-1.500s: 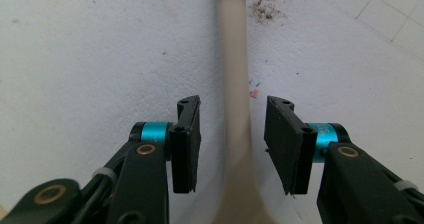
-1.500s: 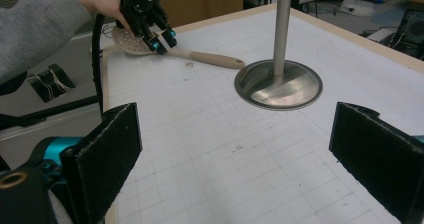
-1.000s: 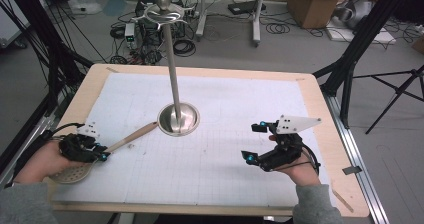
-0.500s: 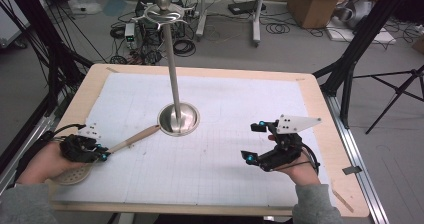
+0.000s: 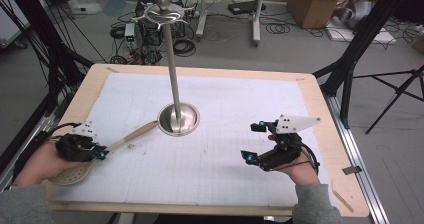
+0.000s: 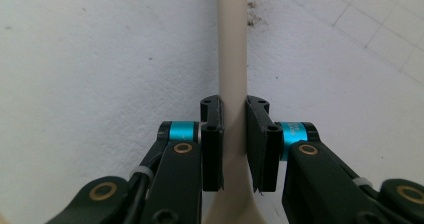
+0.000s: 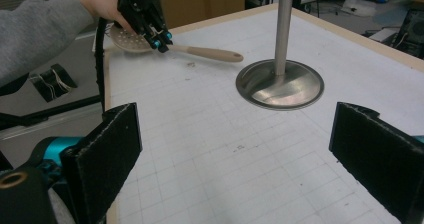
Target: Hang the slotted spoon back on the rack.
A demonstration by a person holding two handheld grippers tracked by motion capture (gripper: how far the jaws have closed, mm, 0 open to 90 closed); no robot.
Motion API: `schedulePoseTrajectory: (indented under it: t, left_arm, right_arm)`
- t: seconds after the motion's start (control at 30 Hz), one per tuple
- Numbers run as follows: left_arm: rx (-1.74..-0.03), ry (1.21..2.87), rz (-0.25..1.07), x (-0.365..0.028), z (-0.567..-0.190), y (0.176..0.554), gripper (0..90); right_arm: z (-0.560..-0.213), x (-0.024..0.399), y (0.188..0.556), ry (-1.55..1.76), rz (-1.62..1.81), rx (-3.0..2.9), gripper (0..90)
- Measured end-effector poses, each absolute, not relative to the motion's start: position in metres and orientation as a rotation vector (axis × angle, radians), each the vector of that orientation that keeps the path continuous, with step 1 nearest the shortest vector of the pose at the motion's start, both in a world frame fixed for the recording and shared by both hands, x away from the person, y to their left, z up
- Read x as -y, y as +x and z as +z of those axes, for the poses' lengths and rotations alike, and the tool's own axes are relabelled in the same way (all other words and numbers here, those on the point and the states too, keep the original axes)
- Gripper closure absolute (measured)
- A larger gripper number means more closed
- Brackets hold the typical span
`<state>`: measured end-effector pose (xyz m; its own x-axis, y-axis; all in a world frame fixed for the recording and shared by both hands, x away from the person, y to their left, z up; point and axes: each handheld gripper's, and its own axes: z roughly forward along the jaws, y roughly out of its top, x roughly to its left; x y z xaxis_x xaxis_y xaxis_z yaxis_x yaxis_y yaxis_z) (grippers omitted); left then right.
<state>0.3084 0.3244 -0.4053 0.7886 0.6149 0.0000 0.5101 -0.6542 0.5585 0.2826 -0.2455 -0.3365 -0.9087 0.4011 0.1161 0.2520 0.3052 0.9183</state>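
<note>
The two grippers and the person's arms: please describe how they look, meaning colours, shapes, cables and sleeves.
Both arms wear grey sleeves. The left gripper has a black frame, flat black pads, turquoise cylinders behind them and brass-coloured rivets. The right gripper is black with turquoise accents too, and carries a pale grey three-cornered plate dotted with small holes. Black cables loop from it.

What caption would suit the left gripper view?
Left gripper clamps the beige handle of a slotted spoon lying on the white gridded mat.
</note>
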Motion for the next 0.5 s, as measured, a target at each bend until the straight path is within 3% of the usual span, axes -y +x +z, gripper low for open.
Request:
schedulePoseTrajectory:
  t: [0.5]
  left_arm:
    - [-0.811,2.256,0.266,-0.333,-0.384,0.303,78.0]
  right_arm:
    - [-0.337,0.246,0.283,0.612,1.661,-2.429,5.2]
